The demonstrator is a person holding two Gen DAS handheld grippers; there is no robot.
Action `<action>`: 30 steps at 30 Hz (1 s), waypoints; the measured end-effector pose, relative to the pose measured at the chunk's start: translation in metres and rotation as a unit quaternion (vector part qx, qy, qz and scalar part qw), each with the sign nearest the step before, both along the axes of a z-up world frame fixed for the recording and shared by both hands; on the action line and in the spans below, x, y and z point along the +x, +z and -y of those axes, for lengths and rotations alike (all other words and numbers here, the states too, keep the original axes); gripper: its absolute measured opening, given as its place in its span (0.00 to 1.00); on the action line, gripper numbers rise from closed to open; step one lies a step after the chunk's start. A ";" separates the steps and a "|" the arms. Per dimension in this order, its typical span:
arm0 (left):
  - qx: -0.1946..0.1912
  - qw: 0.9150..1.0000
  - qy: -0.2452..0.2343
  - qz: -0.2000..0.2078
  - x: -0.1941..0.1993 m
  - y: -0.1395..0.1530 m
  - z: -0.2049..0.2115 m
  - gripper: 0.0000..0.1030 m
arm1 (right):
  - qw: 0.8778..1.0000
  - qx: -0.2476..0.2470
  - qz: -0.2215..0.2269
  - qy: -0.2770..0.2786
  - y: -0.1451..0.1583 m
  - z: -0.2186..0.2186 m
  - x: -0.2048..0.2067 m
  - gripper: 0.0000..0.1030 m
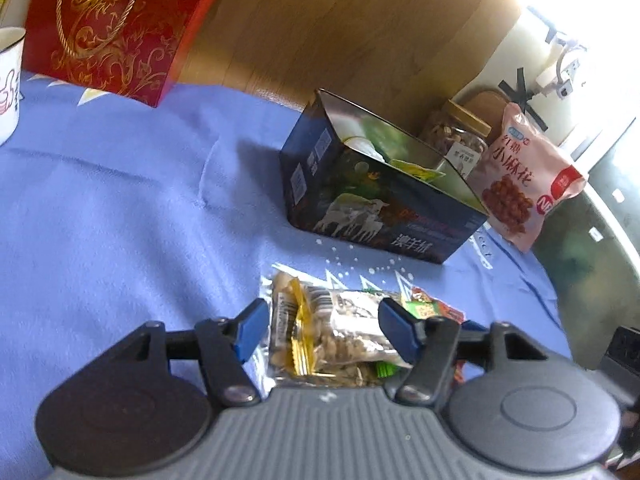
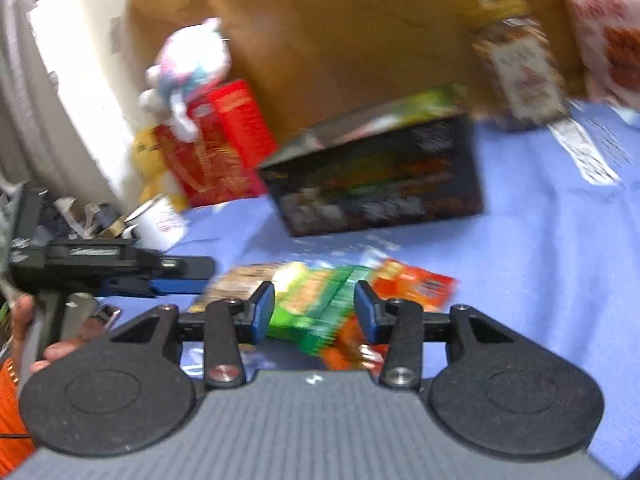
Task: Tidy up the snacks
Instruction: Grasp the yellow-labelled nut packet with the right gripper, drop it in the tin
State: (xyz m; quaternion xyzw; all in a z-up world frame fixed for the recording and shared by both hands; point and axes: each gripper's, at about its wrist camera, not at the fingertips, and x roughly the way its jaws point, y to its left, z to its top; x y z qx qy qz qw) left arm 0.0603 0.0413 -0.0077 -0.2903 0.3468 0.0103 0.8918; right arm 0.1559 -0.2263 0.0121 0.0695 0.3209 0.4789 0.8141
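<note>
Left gripper (image 1: 320, 330): jaws parted, astride a clear nut packet (image 1: 320, 332) lying flat on the blue cloth (image 1: 120, 208) of the desk; whether the pads touch the packet cannot be told.

Right gripper (image 2: 315, 309): jaws parted, a green packet (image 2: 316, 304) between them, on or just above the cloth; contact cannot be told, the view being blurred. An orange packet (image 2: 412, 280) lies touching it on the right, partly beneath.

Dark open box (image 1: 380, 200): just beyond the packets, upright, already holding a white and a yellow-green item.

Pink snack bag (image 1: 524, 176): standing close beside the box's right end, near the cloth's right edge.

Lidded jar (image 1: 456, 136): behind the box, next to the pink bag.

Open room: bare cloth to the left of the box.

Red gift bag (image 1: 116, 28) and white cup (image 1: 8, 80): far left edge, well apart from the box.
</note>
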 end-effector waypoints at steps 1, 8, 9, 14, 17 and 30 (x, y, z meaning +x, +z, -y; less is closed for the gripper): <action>-0.009 1.000 -0.001 0.001 0.000 0.000 -0.001 0.60 | 1.000 -0.008 0.016 0.017 0.002 -0.008 -0.005 0.46; -0.010 1.000 -0.008 -0.008 0.007 -0.009 0.011 0.48 | 0.975 -0.126 0.168 0.078 -0.011 -0.071 -0.036 0.48; -0.007 1.000 -0.009 -0.007 0.008 -0.008 0.013 0.40 | 0.972 -0.135 0.179 0.075 -0.013 -0.077 -0.037 0.49; -0.014 1.000 -0.005 -0.001 0.012 -0.004 0.012 0.30 | 0.964 -0.148 0.214 0.051 -0.021 -0.084 -0.035 0.40; -0.016 1.000 -0.010 0.016 0.011 0.007 0.011 0.28 | 0.971 -0.130 0.200 0.030 -0.016 -0.073 -0.027 0.31; 0.055 0.994 -0.018 0.089 0.092 0.079 0.015 0.45 | 0.973 -0.059 0.210 -0.078 0.043 -0.088 0.046 0.47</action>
